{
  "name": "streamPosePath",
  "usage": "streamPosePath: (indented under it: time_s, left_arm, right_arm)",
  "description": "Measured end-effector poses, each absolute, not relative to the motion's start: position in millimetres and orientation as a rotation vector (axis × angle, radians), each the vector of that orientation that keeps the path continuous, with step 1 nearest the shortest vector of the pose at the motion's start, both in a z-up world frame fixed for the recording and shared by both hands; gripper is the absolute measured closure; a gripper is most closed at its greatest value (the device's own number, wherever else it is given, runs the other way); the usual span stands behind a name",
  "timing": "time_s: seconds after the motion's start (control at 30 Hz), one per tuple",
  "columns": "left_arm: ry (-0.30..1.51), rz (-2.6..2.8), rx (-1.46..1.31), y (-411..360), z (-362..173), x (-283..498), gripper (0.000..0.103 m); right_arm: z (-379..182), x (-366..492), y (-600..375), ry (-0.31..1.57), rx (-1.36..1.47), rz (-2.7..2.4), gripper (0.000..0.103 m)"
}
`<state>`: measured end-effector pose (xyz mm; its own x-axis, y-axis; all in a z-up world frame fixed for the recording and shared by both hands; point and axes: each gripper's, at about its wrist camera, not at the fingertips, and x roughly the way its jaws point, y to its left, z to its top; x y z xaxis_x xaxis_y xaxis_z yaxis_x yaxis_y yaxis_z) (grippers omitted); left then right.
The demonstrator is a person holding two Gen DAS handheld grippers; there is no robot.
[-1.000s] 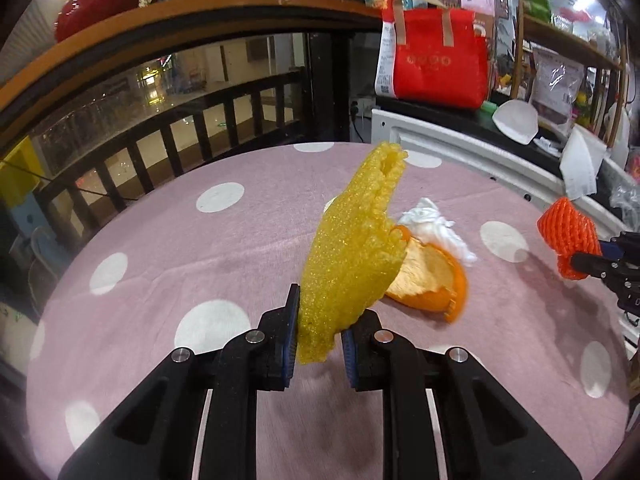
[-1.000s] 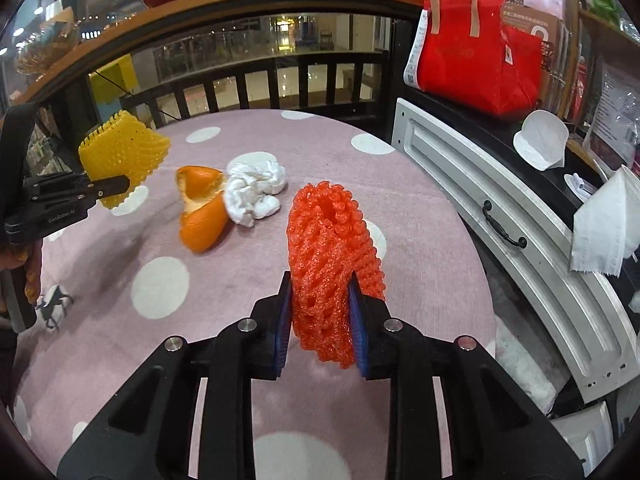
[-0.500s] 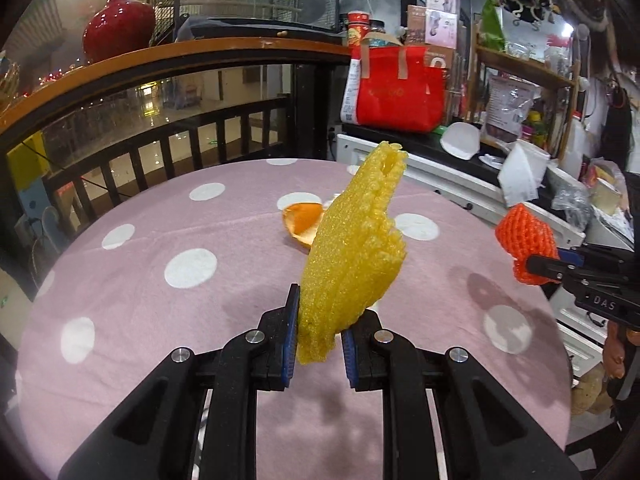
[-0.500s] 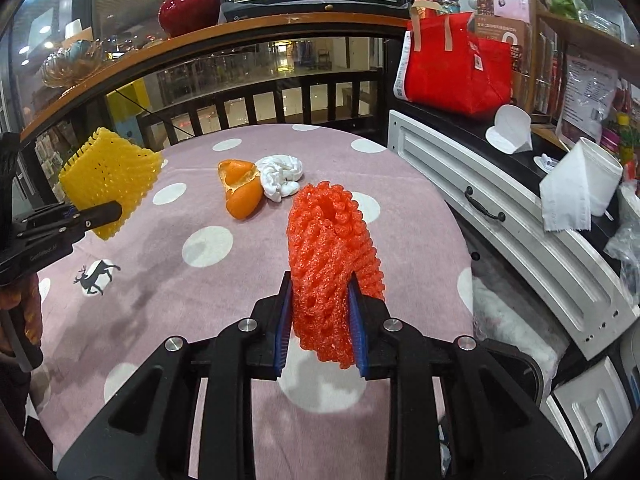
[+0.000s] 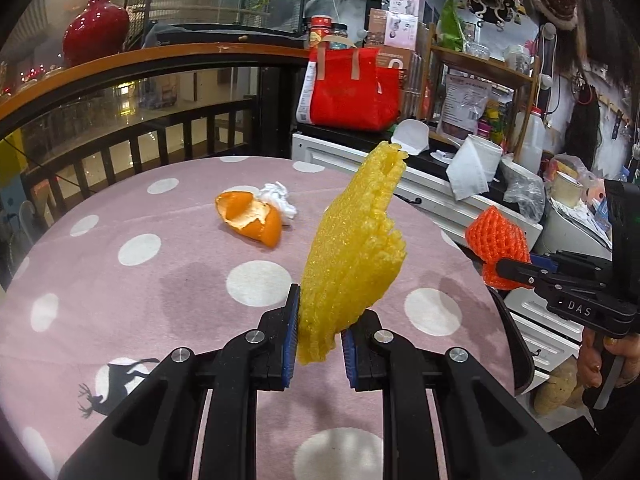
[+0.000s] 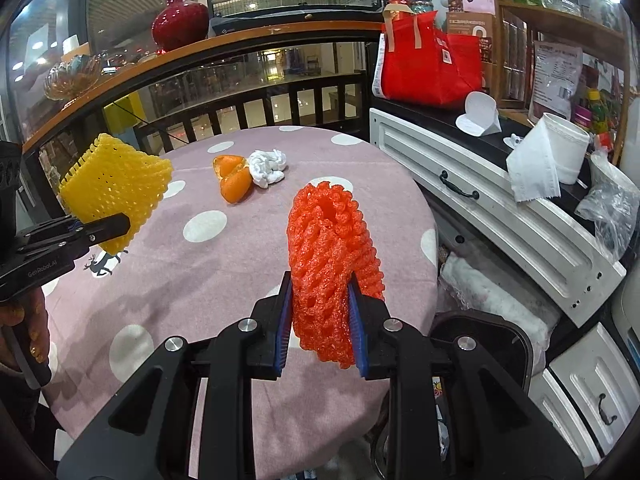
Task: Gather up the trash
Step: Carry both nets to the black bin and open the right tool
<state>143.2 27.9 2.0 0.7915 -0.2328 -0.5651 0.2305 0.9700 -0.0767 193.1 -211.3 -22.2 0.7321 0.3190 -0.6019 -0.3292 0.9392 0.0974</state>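
Holding a piece of trash apiece, both grippers are raised above the pink polka-dot table (image 6: 200, 264), which is taken as the landmark. The left gripper (image 5: 318, 344) is closed on the lower edge of a yellow foam net (image 5: 352, 256), only a narrow strip of it between the blue pads, the rest standing tall and free above the near half of the table. The right gripper (image 6: 320, 328) is clamped on an orange-red foam net (image 6: 330, 264), squeezed flat, held over the table's right near edge. Just off that edge, low down, a dark bin (image 6: 484, 344) is seen, apparently the destination. Slippage of the yellow net is judged the main risk, the hold being shallow and the foam springy; a release short of the bin could drop either net to the floor, and light foam may cling to a pad on opening. Further across the table an orange peel (image 5: 250, 220) and a crumpled white tissue (image 5: 280, 200), touching each other, remain uncollected. Legible writing: "DAS" on the right gripper in the left view, "GenRobot.AI" on the left gripper in the right view. Print on the red bag (image 6: 428, 64) beyond the table cannot be read.
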Motion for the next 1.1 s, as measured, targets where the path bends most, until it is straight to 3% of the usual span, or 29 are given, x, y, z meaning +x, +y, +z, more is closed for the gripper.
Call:
streamPosePath:
  time_s: [0.6,1.1]
  left_arm:
    - [0.609,-0.384,-0.021,-32.6,-0.7,124.3,0.084]
    - [0.613,-0.527,0.028,-101.7,-0.8,118.5,0.084]
  right_arm:
    - [-44.5,157.4,-283.6,0.691,0.056,0.224,0.077]
    - [-121.5,164.2,-357.1,0.879,0.183,0.05,0.077]
